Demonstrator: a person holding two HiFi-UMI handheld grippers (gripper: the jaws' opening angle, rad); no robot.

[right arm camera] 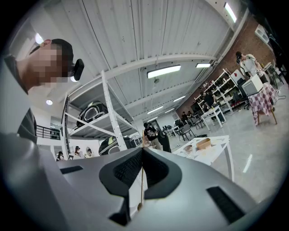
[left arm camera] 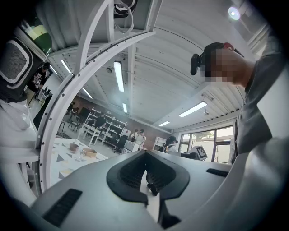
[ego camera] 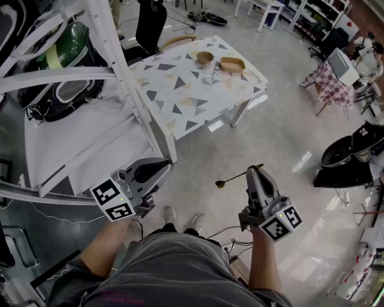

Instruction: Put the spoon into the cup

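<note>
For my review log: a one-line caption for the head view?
Spoon clamped in the right gripper, well back from the table where the cup stands.

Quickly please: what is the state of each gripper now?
Left hand-held gripper: closed, empty.
Right hand-held gripper: closed on the spoon.

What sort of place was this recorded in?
Likely an open workshop or lab hall: a white metal rack loaded with bags, a triangle-patterned table on a glossy floor, and storage shelves along the far wall.
</note>
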